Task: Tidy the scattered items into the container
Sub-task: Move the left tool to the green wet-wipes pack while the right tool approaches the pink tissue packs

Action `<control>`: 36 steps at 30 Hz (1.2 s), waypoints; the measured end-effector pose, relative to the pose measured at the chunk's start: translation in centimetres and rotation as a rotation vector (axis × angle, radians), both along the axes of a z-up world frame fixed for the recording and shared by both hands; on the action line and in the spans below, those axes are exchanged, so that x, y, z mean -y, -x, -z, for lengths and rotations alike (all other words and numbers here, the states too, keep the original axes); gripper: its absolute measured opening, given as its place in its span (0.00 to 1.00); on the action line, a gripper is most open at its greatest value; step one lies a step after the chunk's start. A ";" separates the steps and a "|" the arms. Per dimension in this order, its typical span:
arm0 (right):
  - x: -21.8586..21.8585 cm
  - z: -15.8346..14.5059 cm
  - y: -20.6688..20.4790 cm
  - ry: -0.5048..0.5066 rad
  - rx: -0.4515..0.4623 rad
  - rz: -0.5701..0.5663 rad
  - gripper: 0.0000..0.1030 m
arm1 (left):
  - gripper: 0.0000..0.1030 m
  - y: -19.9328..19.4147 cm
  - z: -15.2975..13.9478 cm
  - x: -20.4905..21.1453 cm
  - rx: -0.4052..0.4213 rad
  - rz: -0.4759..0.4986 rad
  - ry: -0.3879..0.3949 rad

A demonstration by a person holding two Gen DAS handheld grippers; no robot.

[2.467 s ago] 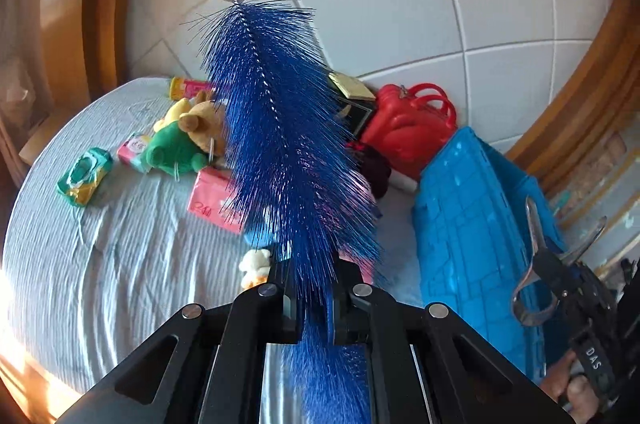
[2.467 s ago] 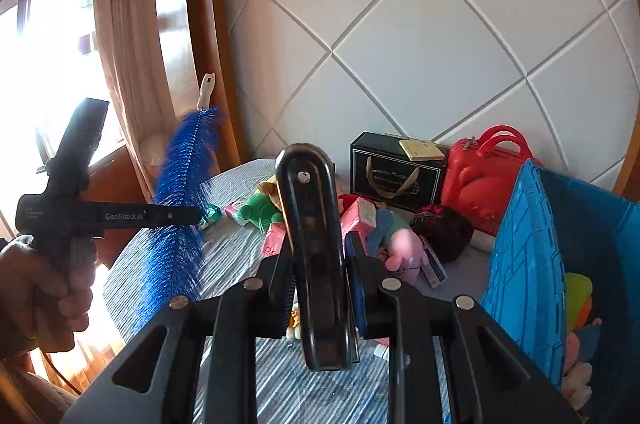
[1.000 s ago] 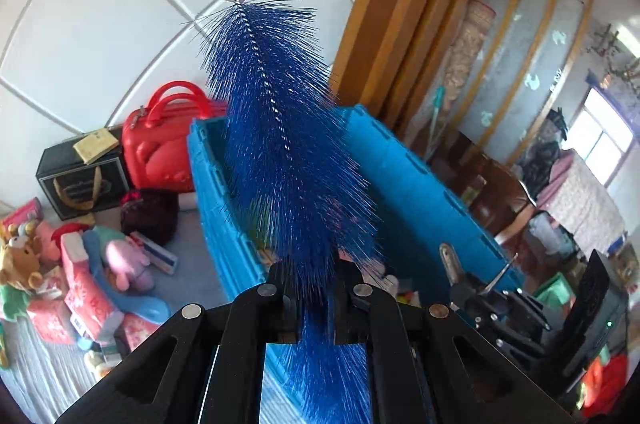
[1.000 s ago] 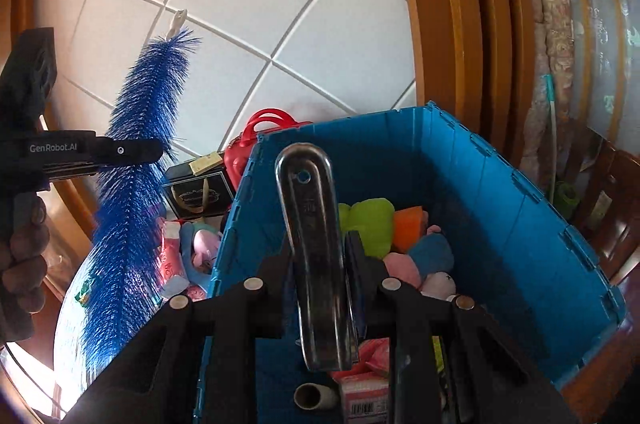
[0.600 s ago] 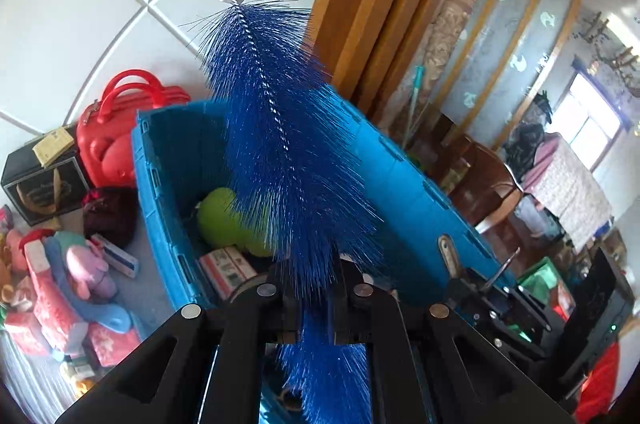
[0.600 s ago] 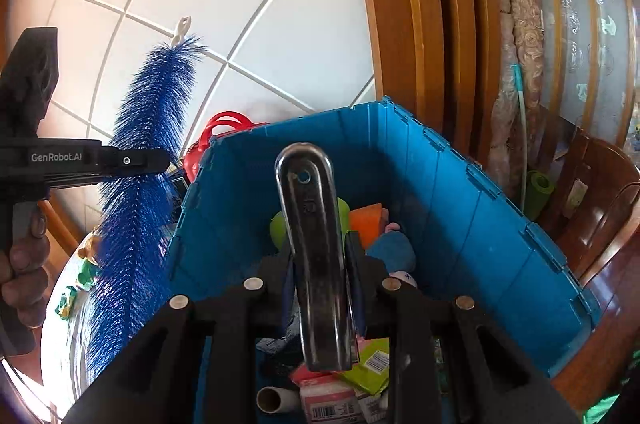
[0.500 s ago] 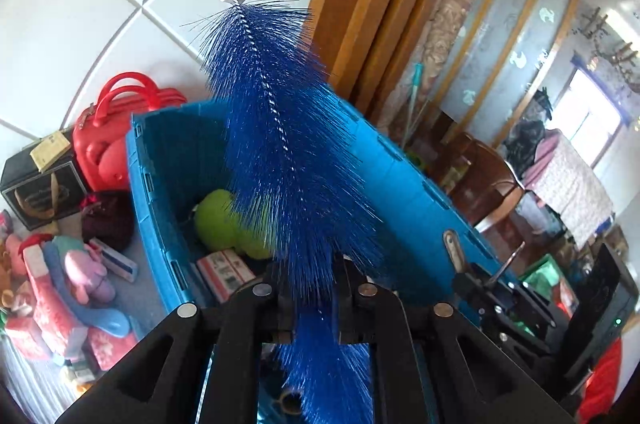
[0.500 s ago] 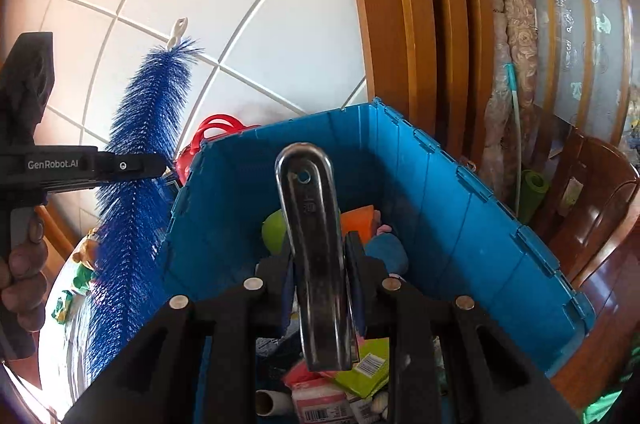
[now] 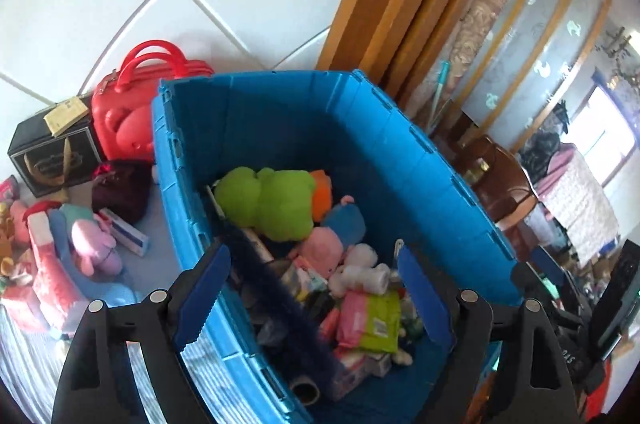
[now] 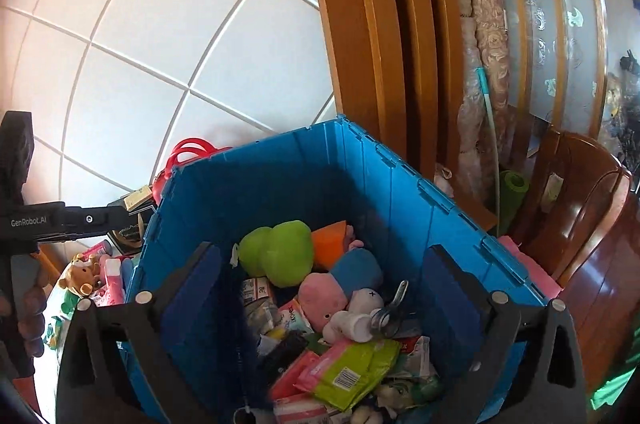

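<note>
A blue plastic crate [image 9: 404,151] [image 10: 404,191] holds several toys and packets. My left gripper [image 9: 312,296] is open and empty above its near end. The blue bottle brush [image 9: 280,300] lies inside the crate along its left wall. My right gripper [image 10: 316,308] is open and empty above the crate. The metal clip [image 10: 390,308] rests on the pile beside a white plush. A green plush [image 9: 268,199] [image 10: 280,252] lies at the crate's far end. Scattered toys [image 9: 80,244] lie on the cloth left of the crate.
A red case [image 9: 128,103] and a black box [image 9: 52,151] stand behind the toys against the tiled wall. Wooden door frames [image 10: 372,23] rise behind the crate. A wooden chair [image 10: 580,191] stands at the right. The left gripper's handle [image 10: 24,224] shows in the right wrist view.
Both grippers opened over the crate. The blue brush dropped from the left gripper into the crate, and the metal clip dropped from the right gripper onto the pile.
</note>
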State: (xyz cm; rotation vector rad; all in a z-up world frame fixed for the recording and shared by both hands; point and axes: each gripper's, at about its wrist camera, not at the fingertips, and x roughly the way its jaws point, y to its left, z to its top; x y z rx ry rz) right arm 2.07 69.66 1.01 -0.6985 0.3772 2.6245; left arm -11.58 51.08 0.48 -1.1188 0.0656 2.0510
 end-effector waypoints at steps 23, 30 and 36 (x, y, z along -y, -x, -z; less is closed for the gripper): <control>25.5 0.5 13.5 -0.043 -0.013 -0.503 1.00 | 0.83 4.9 8.0 37.9 0.077 -0.579 0.068; 36.1 3.0 17.5 -0.055 0.047 -0.568 1.00 | 0.83 7.2 10.5 50.1 0.083 -0.651 0.101; 42.7 7.0 20.0 -0.065 0.141 -0.596 1.00 | 0.83 8.3 14.3 58.6 0.109 -0.688 0.148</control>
